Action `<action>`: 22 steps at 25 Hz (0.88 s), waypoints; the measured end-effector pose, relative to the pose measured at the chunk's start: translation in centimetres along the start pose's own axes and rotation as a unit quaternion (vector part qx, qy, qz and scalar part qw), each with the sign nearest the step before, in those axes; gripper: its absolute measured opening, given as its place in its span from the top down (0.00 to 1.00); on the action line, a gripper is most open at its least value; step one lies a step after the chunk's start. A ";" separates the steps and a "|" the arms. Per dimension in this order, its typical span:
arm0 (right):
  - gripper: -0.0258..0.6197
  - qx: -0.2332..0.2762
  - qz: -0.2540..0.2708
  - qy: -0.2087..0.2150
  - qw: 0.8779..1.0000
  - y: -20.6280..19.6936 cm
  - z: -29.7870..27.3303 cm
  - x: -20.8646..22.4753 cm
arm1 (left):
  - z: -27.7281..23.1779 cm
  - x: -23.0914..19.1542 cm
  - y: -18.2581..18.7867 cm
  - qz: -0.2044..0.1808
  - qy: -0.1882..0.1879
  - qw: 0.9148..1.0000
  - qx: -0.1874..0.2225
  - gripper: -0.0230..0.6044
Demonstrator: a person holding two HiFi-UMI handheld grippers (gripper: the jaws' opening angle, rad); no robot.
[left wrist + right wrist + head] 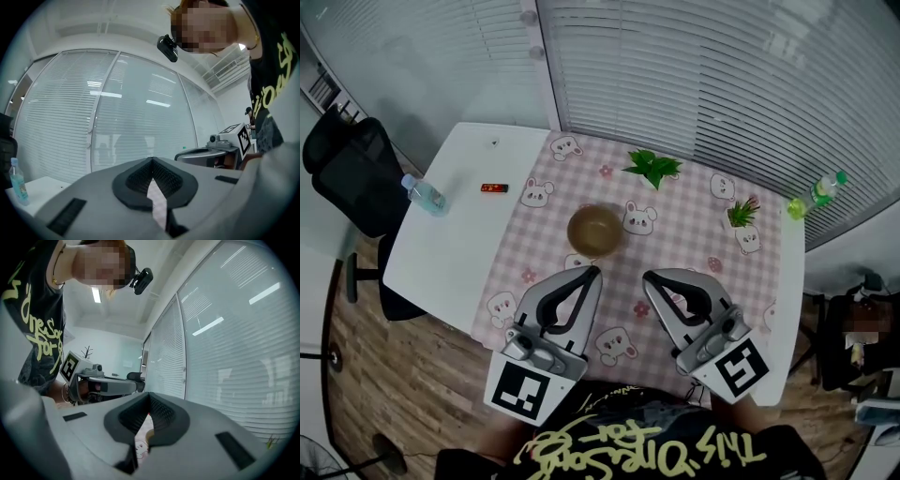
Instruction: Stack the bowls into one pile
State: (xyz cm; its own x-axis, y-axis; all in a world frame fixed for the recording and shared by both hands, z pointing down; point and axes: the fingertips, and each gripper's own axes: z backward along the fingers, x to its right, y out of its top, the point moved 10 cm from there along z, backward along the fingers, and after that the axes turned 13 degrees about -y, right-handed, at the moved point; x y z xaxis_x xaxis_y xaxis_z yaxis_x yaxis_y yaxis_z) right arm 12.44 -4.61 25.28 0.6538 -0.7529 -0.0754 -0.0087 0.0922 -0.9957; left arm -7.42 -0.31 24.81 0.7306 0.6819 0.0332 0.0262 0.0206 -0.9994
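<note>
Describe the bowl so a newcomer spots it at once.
Find the white table, then the pink checked cloth on it. The bowl sits near the cloth's middle, just ahead of the left gripper and right gripper. It is the only round, brownish thing there; the plants beyond are green.

A single round bowl [595,230], olive-brown and glossy, stands upright with its mouth facing up, near the middle of the pink checked cloth [675,225] on the white counter [459,244]. Whether others nest inside is unclear.
</note>
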 end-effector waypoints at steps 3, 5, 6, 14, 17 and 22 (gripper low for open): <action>0.96 0.001 -0.004 0.002 1.000 -0.1 -0.1 0.1 | -0.1 0.1 -0.1 0.000 0.000 1.000 -0.002 0.97; 0.96 0.001 -0.004 0.002 1.000 -0.1 -0.2 0.1 | 0.0 0.1 -0.1 0.000 0.000 1.000 -0.002 0.97; 0.96 0.002 -0.005 0.002 1.000 0.0 -0.2 0.0 | 0.0 0.1 0.0 0.000 0.000 1.000 -0.002 0.97; 0.96 0.001 -0.005 0.001 1.000 0.0 -0.2 0.1 | -0.1 0.1 -0.3 0.004 0.003 1.000 -0.003 0.97; 0.96 -0.001 -0.005 0.000 1.000 0.0 -0.2 0.1 | -0.1 0.1 -0.3 0.005 0.002 1.000 -0.003 0.97; 0.96 0.001 -0.006 0.000 1.000 0.1 0.0 0.0 | 0.0 0.3 -0.1 0.001 0.002 1.000 -0.002 0.97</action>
State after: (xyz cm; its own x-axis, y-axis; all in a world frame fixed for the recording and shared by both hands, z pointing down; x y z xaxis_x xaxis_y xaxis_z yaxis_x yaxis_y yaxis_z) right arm 12.43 -4.64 25.16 0.6546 -0.7533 -0.0630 0.0013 0.0844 -0.9964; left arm -7.22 -0.15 24.95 0.7330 0.6795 0.0311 0.0267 0.0169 -0.9995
